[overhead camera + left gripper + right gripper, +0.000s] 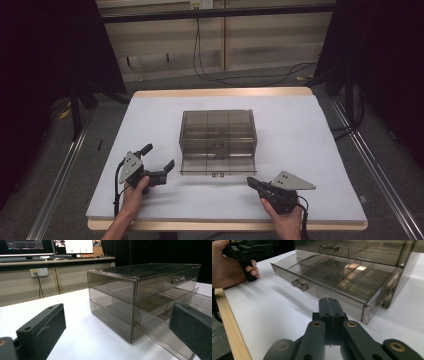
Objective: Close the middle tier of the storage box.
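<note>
Sitting near the middle of the white-covered worktop (300,145), the smoky transparent plastic drawer cabinet (218,131) has its lower drawer (218,163) pulled out toward the person's edge, while the upper drawer (165,282) is pushed in. Both grippers rest near the front edge, one on each side of the open drawer and apart from it, which looks like a pause between moves rather than a grasp in progress.

At the front-left part of the worktop, the left gripper (159,157) has its black jaws spread wide with nothing between them; it points toward the cabinet's left front corner. The right gripper (251,182), at the front right, has its jaws pressed together with nothing in them, its tip aimed at the drawer's right front corner. A closed tip like that would suit a push on the drawer front, so shutting the drawer seems the likely work in hand, though that is only a judgement.

From the high view comes the overall layout: cabinet central, both hands low, wooden table edge (225,93) showing beyond the cover. In the left gripper view the cabinet is seen side-on, with its two levels and the small clear knob (177,280) on the upper drawer. Looking along the closed jaws, the right gripper view gives the divided compartments inside the open drawer, apparently empty, its own clear knob (300,285), and the left hand (227,267) farther off.
</note>
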Tool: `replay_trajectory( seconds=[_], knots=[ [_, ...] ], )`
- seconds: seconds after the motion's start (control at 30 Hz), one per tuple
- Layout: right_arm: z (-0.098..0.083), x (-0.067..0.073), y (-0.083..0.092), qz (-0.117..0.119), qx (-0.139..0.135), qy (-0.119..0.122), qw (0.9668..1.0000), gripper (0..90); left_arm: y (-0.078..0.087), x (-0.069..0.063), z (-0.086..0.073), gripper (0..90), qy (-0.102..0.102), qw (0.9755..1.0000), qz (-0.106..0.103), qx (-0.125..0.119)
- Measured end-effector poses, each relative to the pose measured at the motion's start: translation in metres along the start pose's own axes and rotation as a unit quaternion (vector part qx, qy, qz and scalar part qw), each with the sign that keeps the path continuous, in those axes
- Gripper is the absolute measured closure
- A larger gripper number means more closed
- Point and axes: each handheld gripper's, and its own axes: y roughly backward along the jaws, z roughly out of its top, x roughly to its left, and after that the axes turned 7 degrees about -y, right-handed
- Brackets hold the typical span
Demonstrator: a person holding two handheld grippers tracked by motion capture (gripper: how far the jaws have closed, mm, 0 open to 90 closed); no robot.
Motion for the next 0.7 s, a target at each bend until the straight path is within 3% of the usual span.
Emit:
replay_trajectory(
  seconds=[0.47, 0.7],
  knots=[
    [0.004, 0.012, -0.018, 0.035, 0.016, 0.016, 0.9991, 90.0, 0.000, 0.000, 0.000, 0.8, -0.002, 1.0000, 0.002, 0.001],
    [0.004, 0.016, -0.026, 0.038, 0.027, 0.020, 0.9987, 90.0, 0.000, 0.000, 0.000, 0.8, -0.004, 1.0000, 0.002, 0.001]
  ],
)
